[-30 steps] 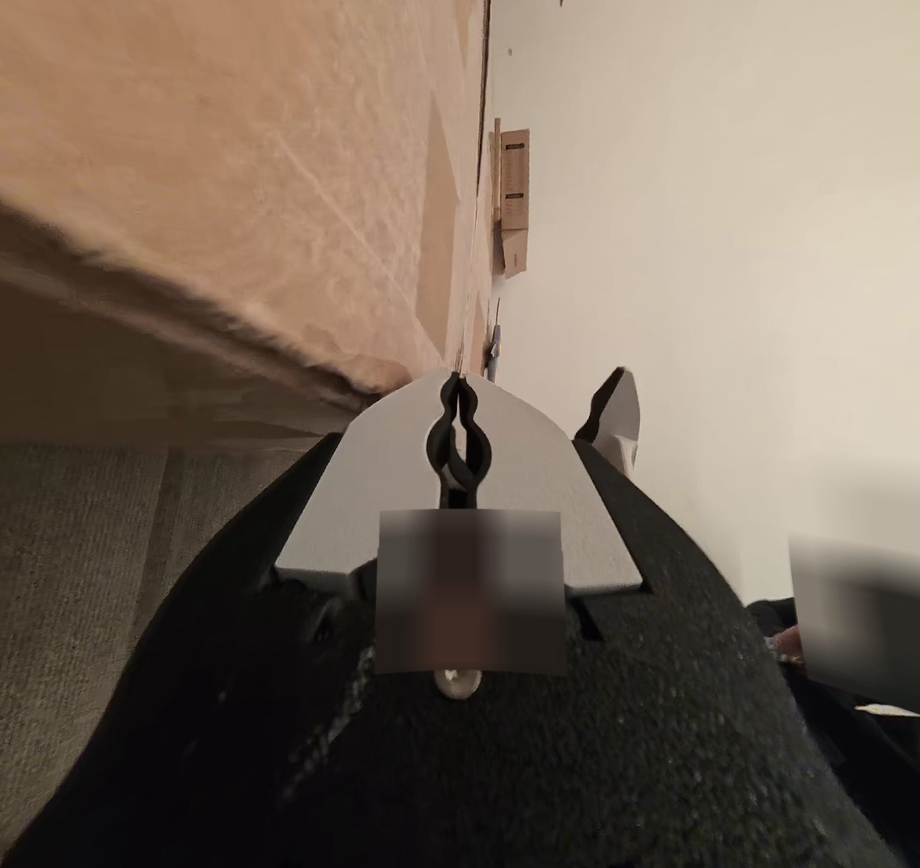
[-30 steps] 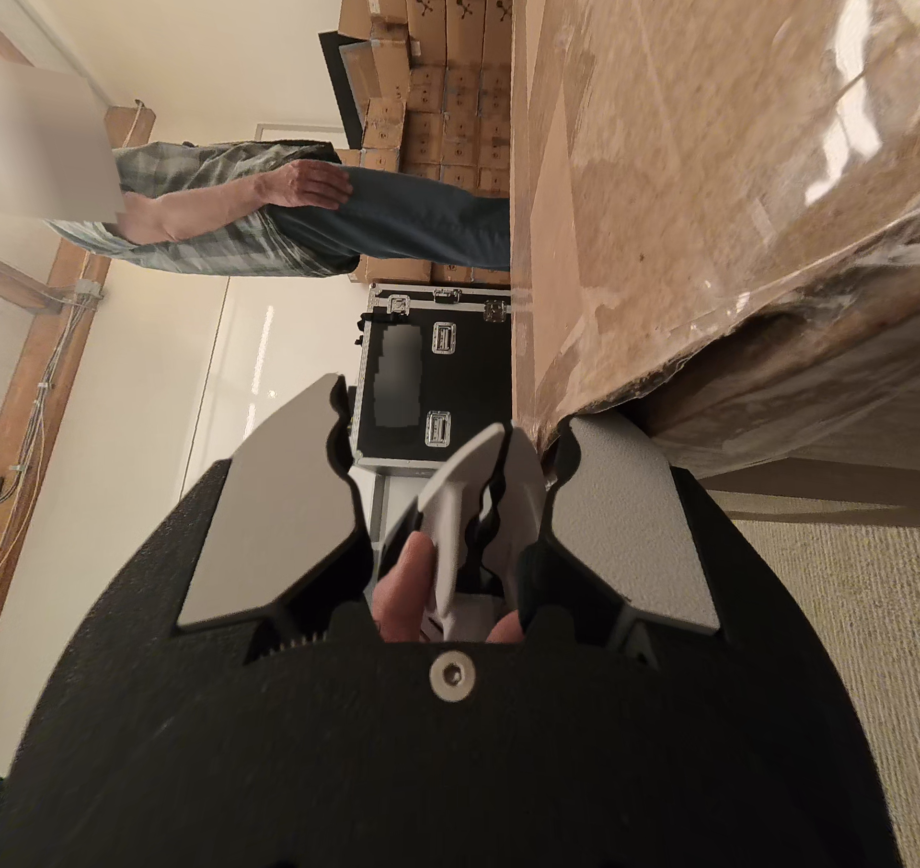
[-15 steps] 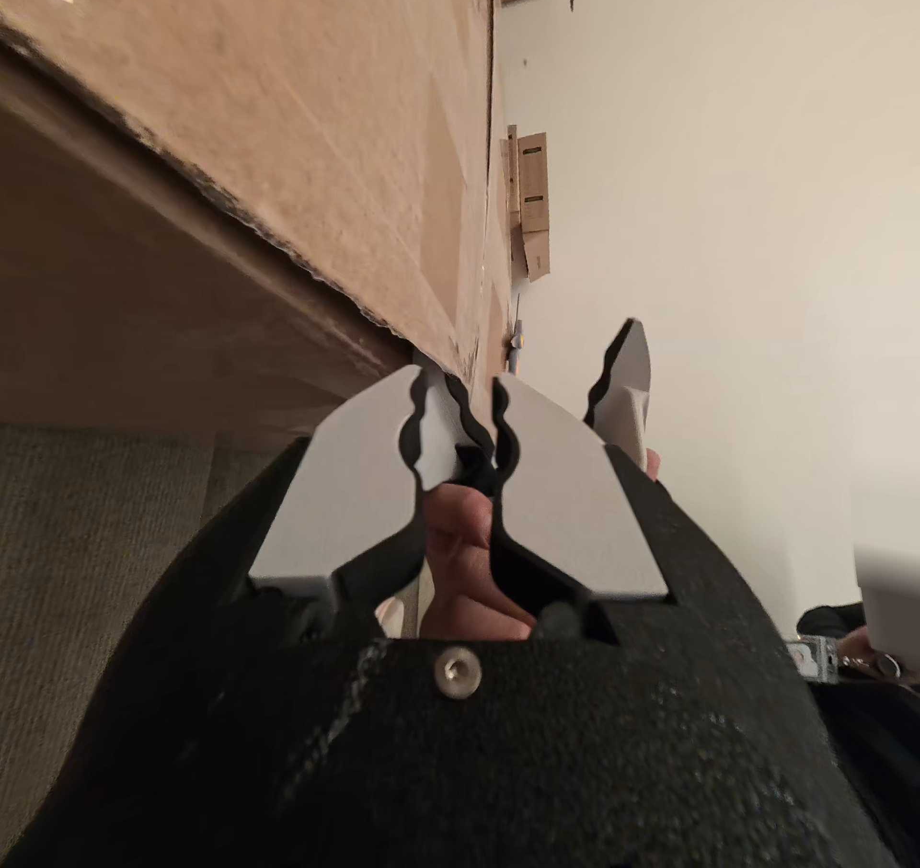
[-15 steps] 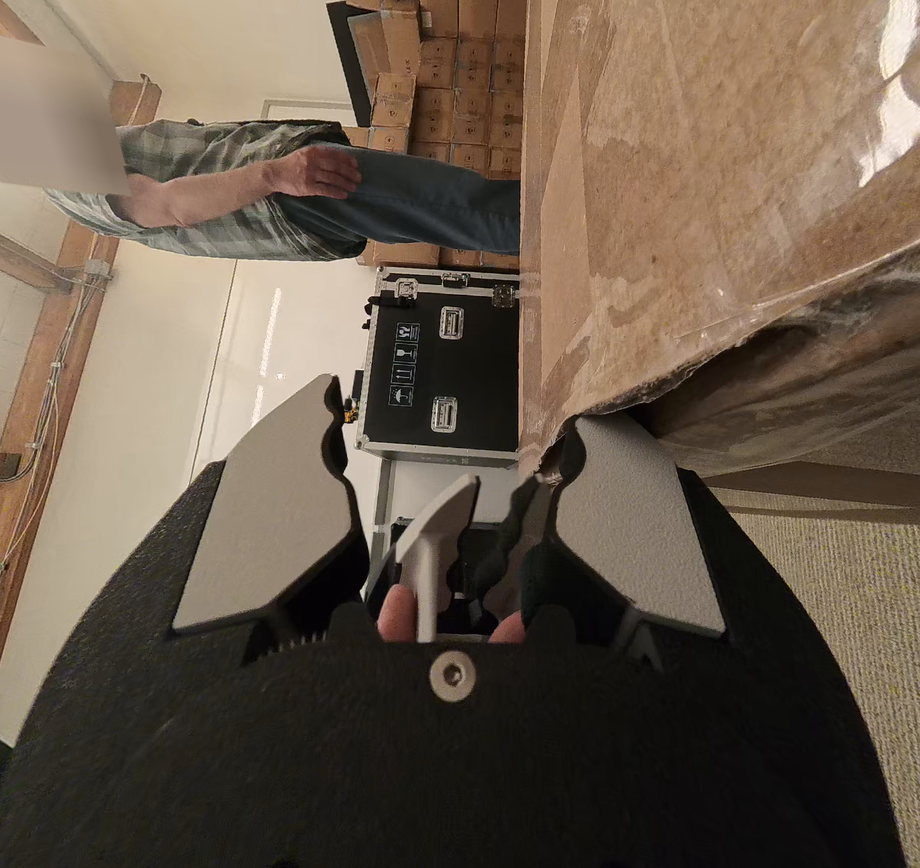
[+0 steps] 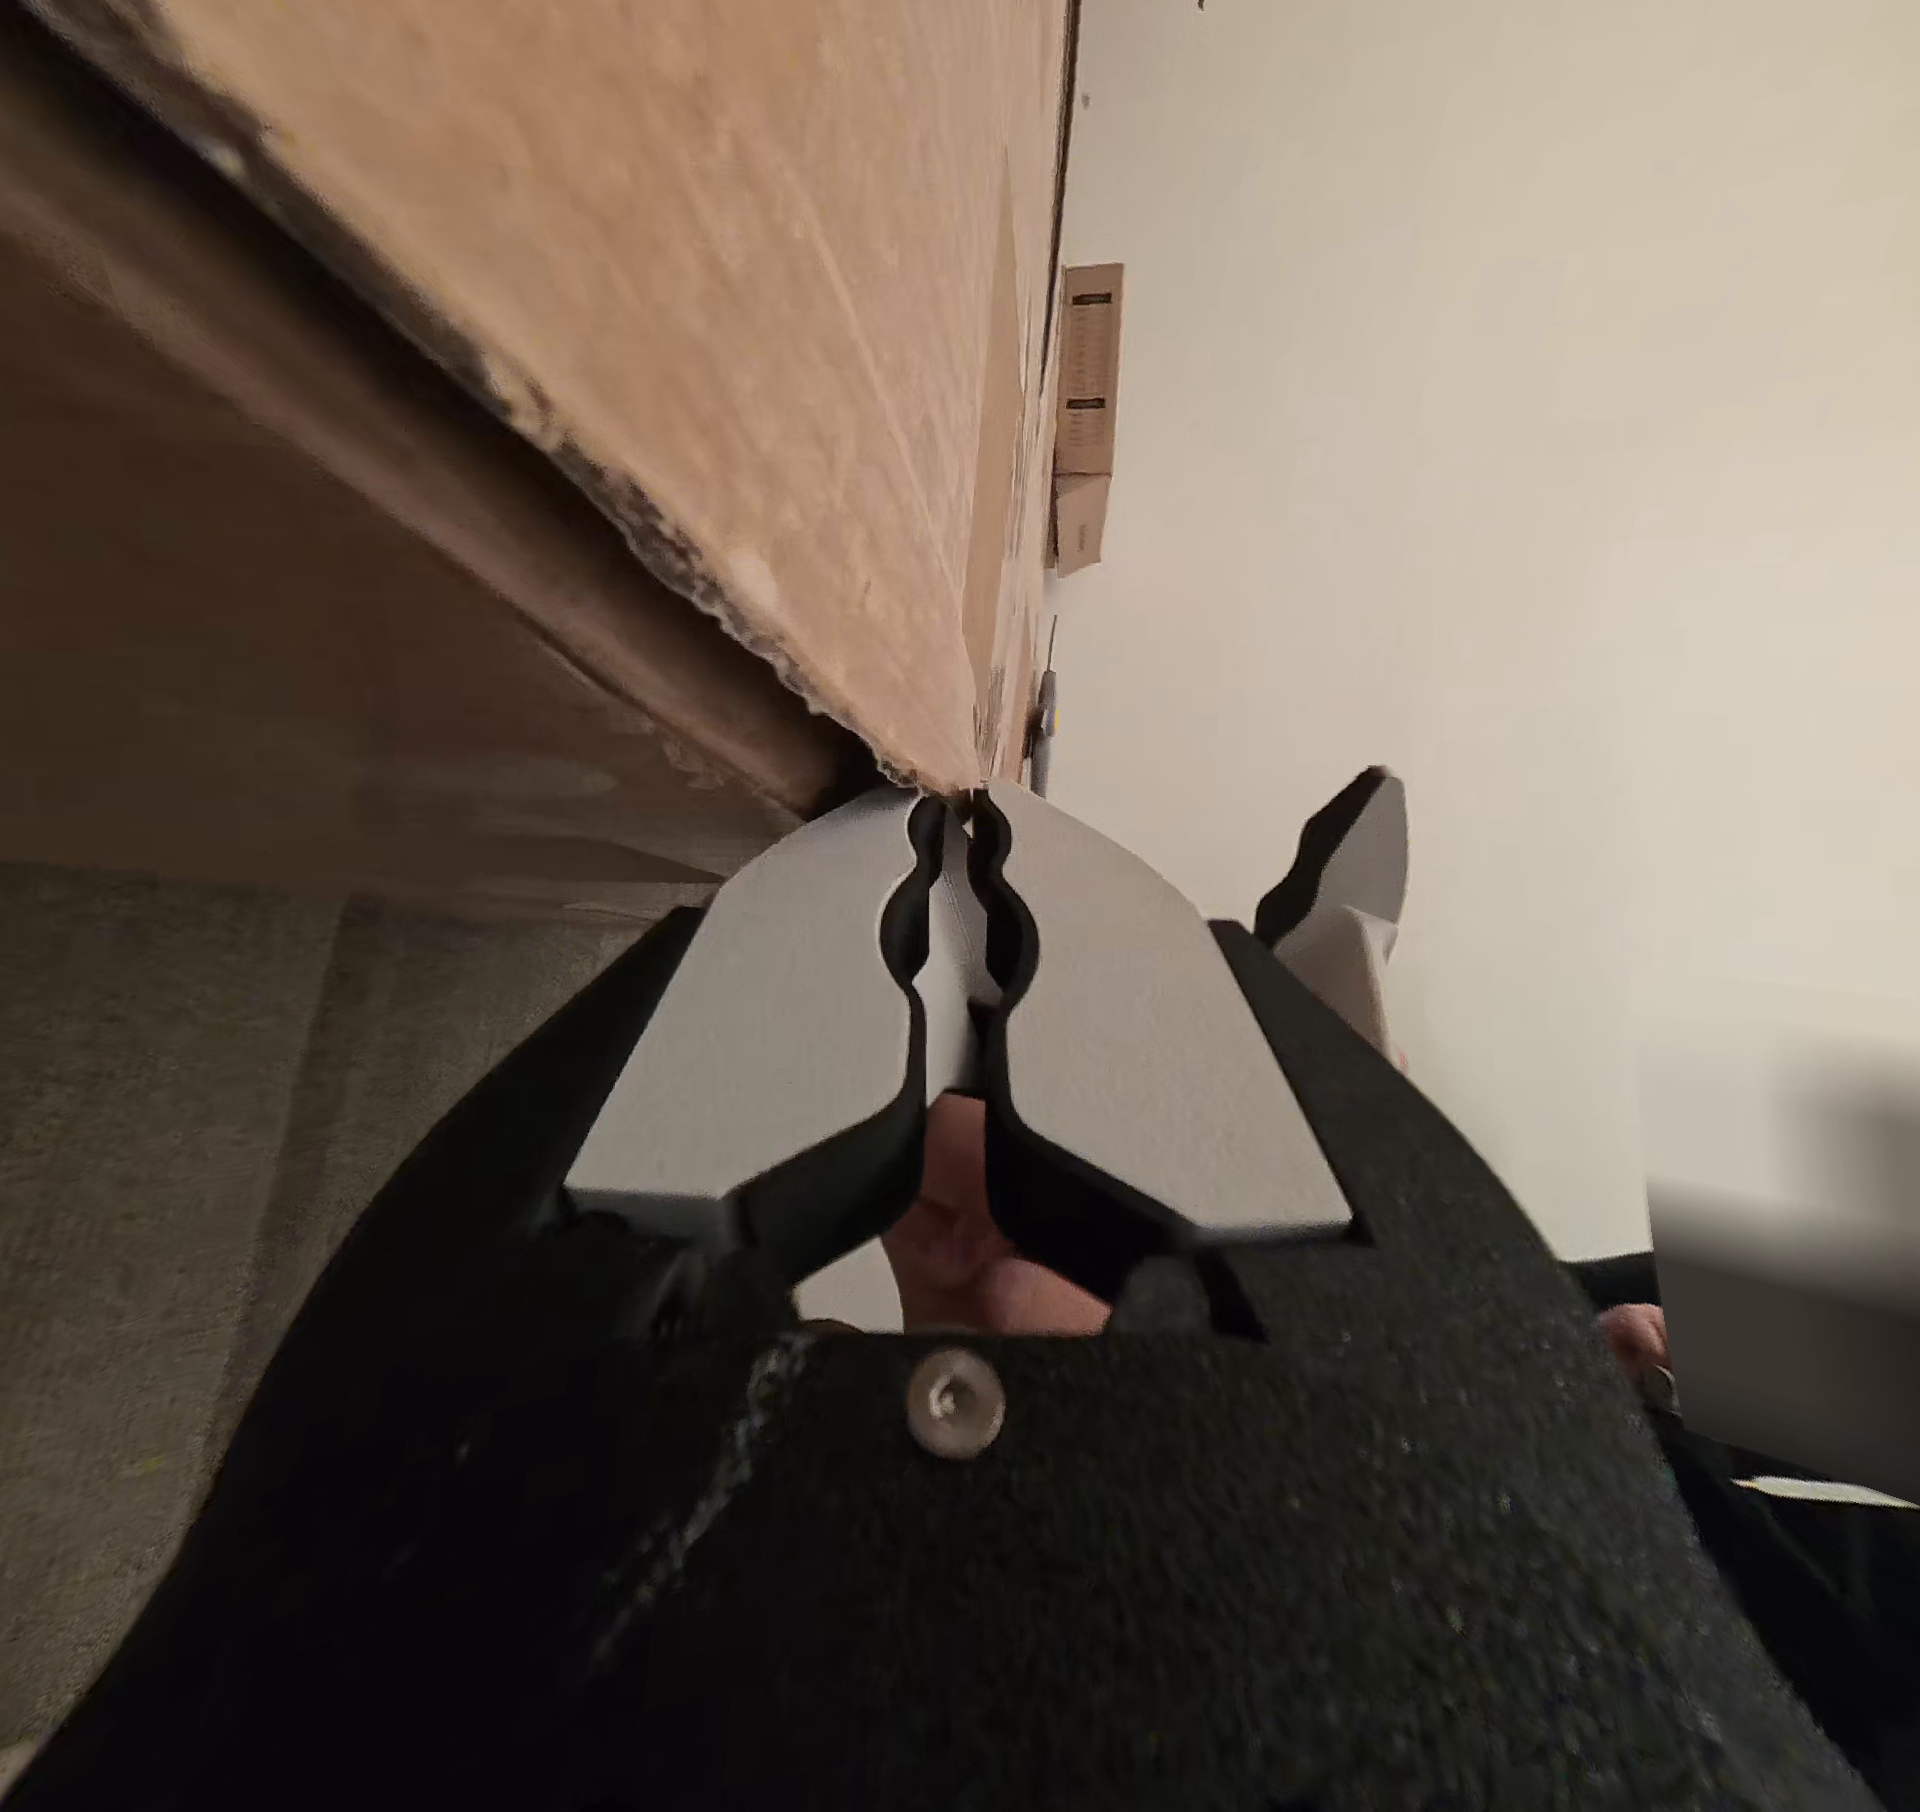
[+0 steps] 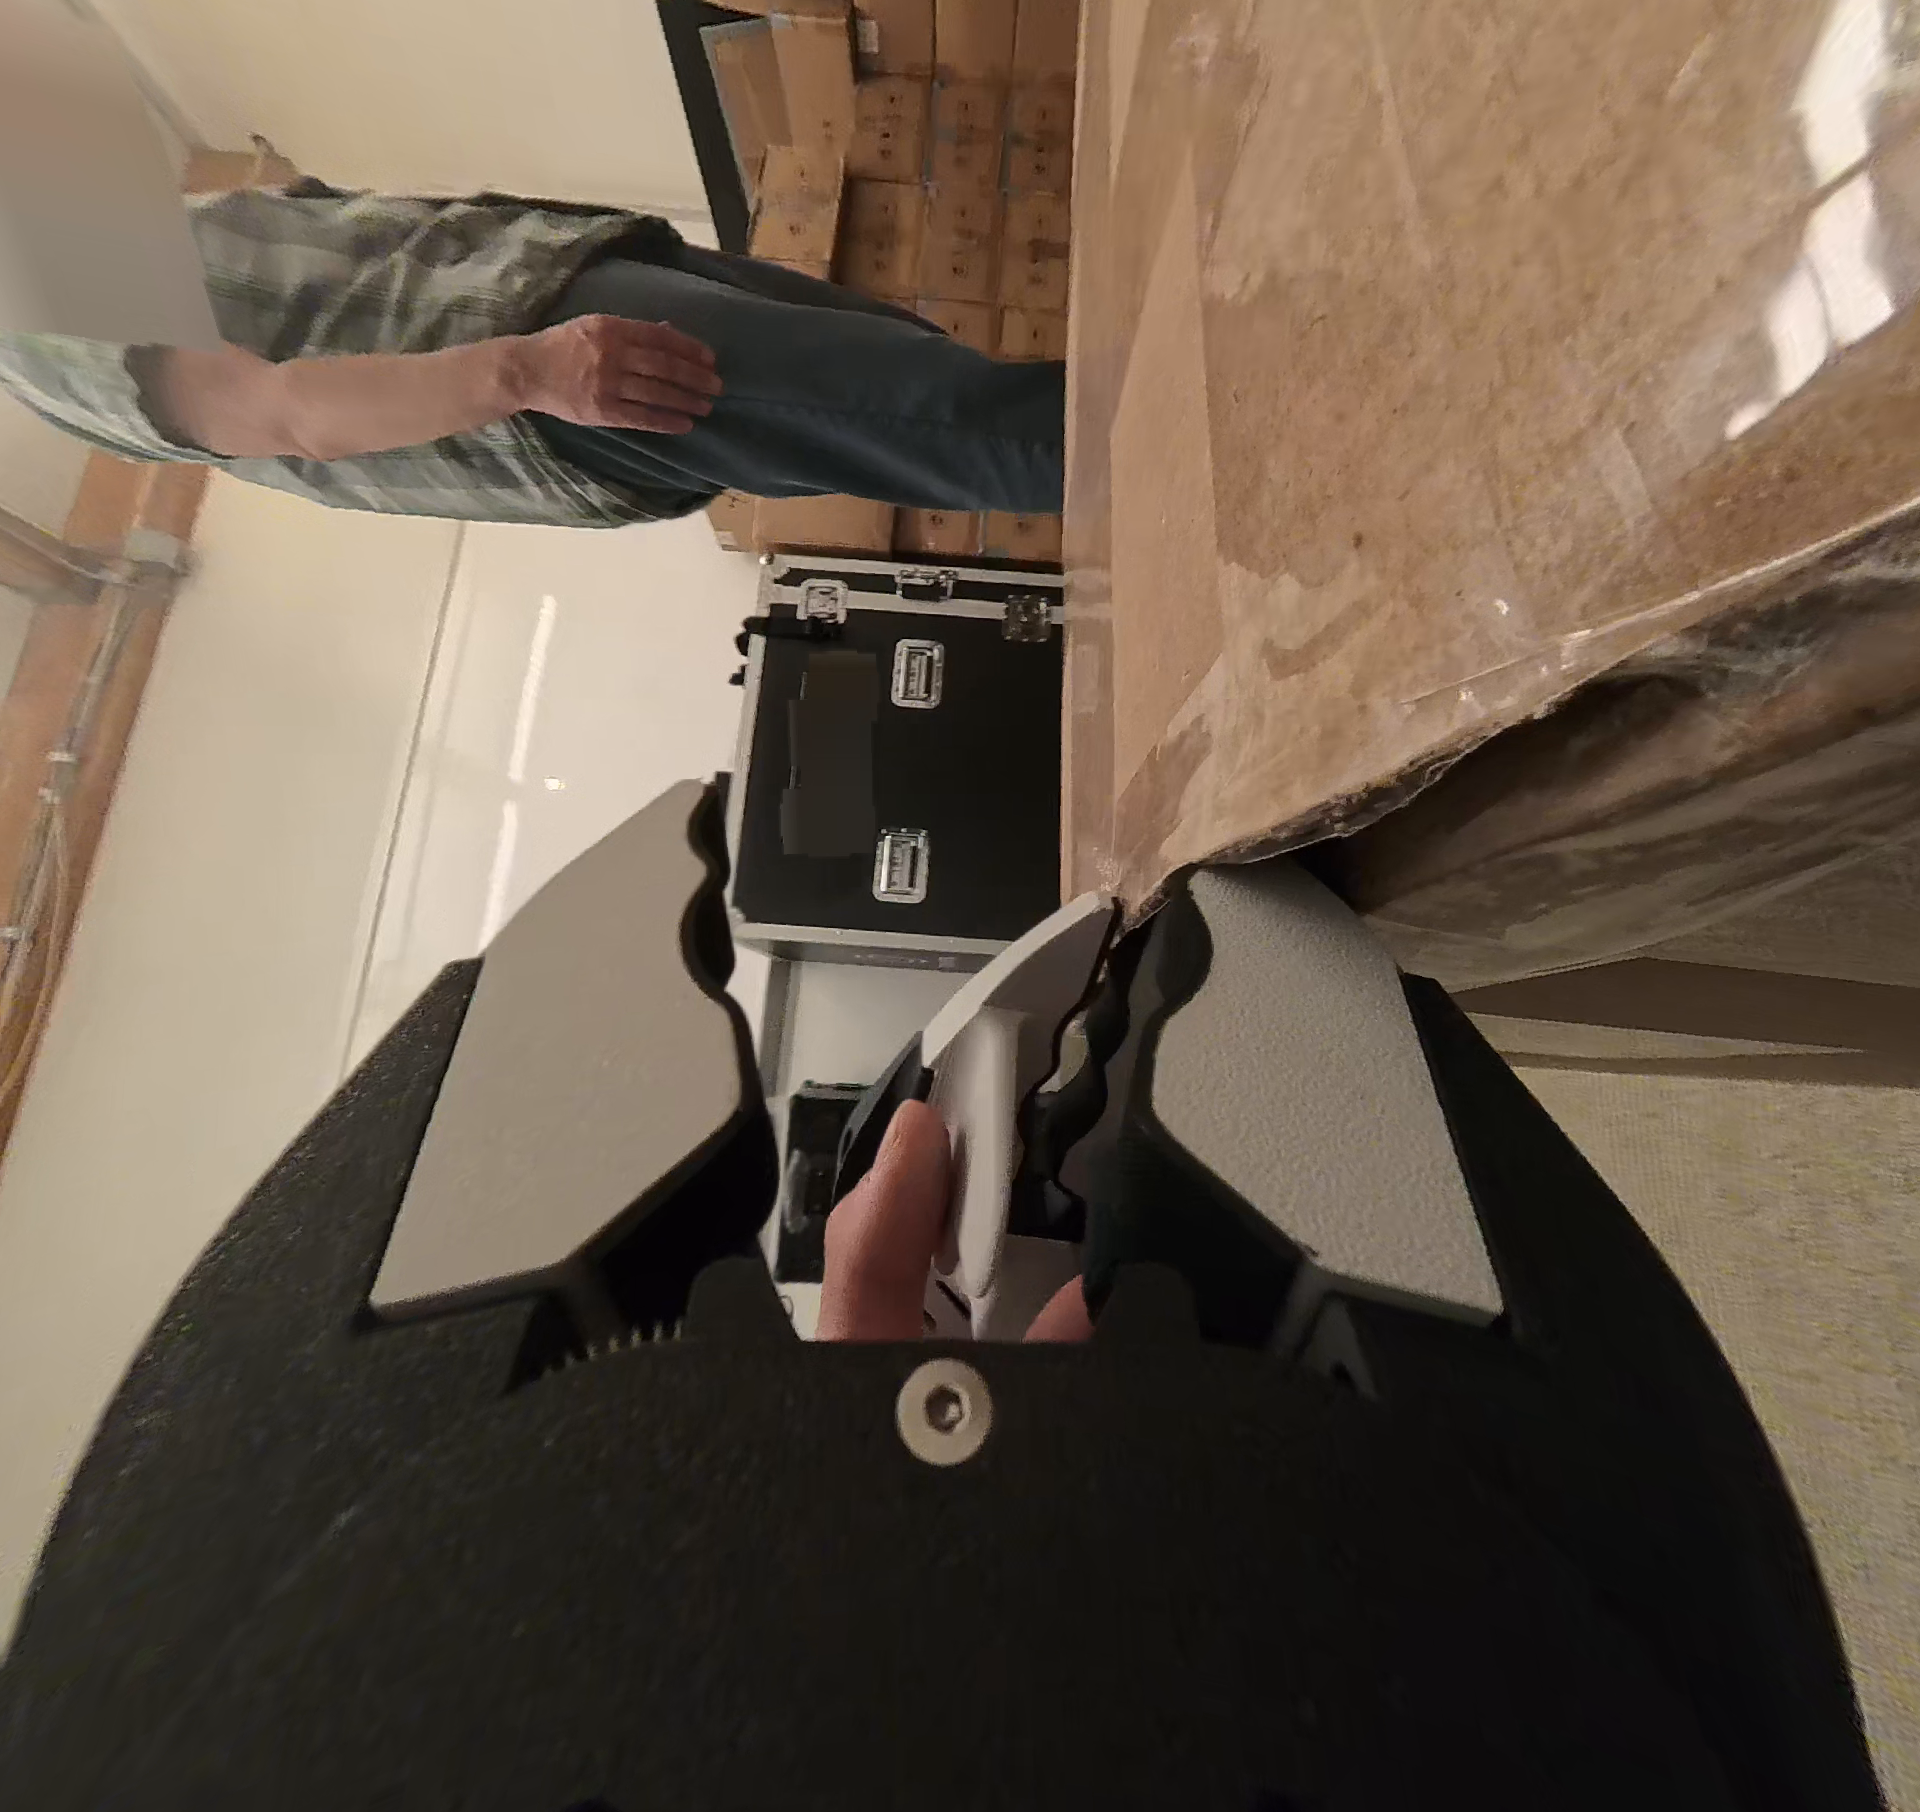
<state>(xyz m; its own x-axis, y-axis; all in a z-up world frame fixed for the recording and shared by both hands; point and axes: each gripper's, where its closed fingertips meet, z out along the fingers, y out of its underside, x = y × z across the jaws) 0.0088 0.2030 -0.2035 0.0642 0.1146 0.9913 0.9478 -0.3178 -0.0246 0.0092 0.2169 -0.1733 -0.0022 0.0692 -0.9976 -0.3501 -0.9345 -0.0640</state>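
While both cams sit rolled sideways, L hand-held gripper [image 5: 958, 812] is nearly clenched w/ nothing gripped, tips at the cardboard box [image 5: 727, 308] corner. R hand-held gripper [image 6: 935, 879] is spread wide, empty, its one finger beside the same box's wrapped corner; the other unit's finger shows between its jaws, prob. because the pair is carried close together.

I see a black flight case [image 6: 904, 754] with metal latches, stacked cardboard boxes [image 6: 935, 100] far behind it, and a person [image 6: 520, 380] in a plaid shirt and jeans standing beside them, near a cream wall [image 5: 1507, 412].
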